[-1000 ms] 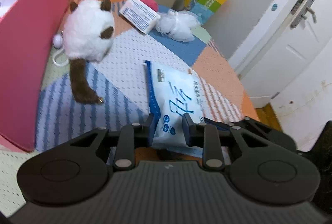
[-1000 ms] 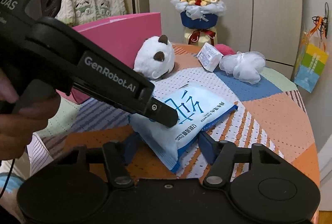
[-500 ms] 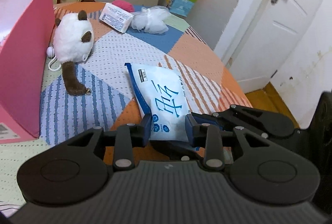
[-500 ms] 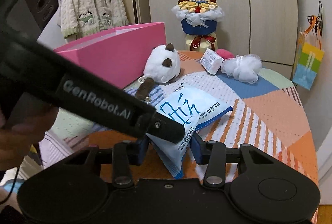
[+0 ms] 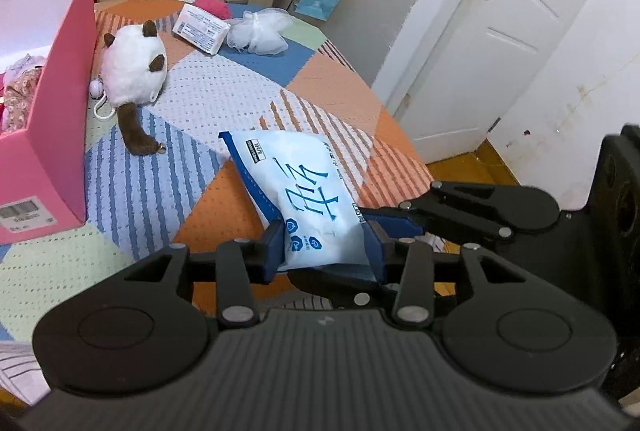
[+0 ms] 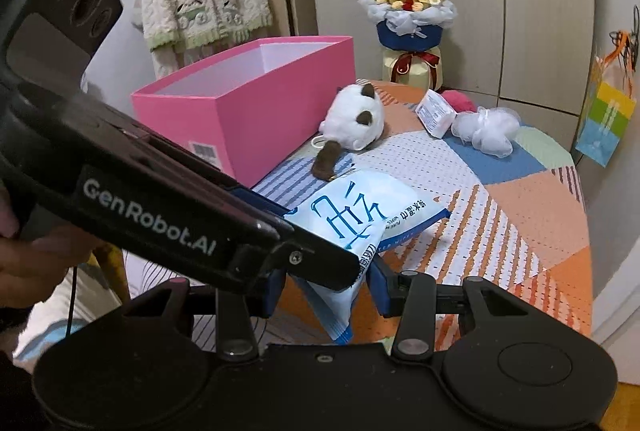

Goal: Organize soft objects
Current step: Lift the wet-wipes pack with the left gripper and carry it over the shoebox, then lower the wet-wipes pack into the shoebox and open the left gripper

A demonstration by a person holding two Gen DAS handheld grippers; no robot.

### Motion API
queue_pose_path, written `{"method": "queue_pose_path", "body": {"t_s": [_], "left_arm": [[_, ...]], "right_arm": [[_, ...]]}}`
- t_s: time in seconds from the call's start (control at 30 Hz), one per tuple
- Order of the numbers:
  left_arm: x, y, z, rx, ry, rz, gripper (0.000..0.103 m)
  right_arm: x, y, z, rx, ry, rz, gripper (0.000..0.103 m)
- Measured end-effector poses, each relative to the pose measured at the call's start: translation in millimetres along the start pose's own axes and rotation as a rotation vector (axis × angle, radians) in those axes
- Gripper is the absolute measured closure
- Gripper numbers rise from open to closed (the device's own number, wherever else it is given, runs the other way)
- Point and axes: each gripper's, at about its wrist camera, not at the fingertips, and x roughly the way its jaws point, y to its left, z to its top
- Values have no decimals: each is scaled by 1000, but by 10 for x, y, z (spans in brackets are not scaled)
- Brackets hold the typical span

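- Nearest to us, our left gripper (image 5: pixel 325 249) has its blue pads set against both sides of the soft white-and-blue plastic pack of wet wipes (image 5: pixel 298 197), pinching its near end; its jaws have just been opening a little, yet the pack still sits pressed between them.
- Our right gripper (image 6: pixel 326 289) comes at the same pack (image 6: pixel 352 215) from the other side; its blue pads stand on either side of the pack's lower corner at a partly open width, and the left gripper's black finger hides the spot, so we cannot tell whether they press on it.
- The pack tilts up off the patchwork tablecloth of orange, blue and white patches (image 5: pixel 224 83), its far end pointing toward the middle of the table.
- Beyond it lies a white plush animal with brown ears and a brown tail (image 5: pixel 134 69), just beside the wall of the open pink cardboard box (image 5: pixel 60 103).
- In that box, from the left wrist view, we see some flowery cloth (image 5: pixel 20 93).
- Farther off, a small white printed packet (image 5: pixel 202 28) and a white mesh bath pouf (image 5: pixel 258 36) lie side by side.
- At the far edge stands a bouquet wrapped in blue and white (image 6: pixel 410 15).
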Motion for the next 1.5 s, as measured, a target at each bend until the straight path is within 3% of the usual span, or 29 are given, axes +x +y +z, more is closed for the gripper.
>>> {"method": "queue_pose_path", "body": {"t_s": [0.17, 0.27, 0.57, 0.87, 1.17, 1.5], "left_arm": [[-194, -22, -52, -4, 42, -21, 62], [-384, -74, -97, 9, 32, 3, 62], [-1079, 7, -188, -19, -6, 12, 61], [-1705, 229, -120, 14, -113, 74, 60], [-1929, 722, 176, 29, -211, 132, 60], [-1631, 1581, 715, -71, -240, 119, 60]], "right_arm": [[-146, 162, 82, -60, 77, 23, 54], [-235, 275, 149, -106, 88, 41, 53], [-531, 704, 404, -184, 70, 120, 52], [-578, 1078, 816, -224, -12, 190, 49], [-192, 1387, 1336, -238, -91, 188, 42], [605, 1274, 1839, -170, -96, 190, 42]]}}
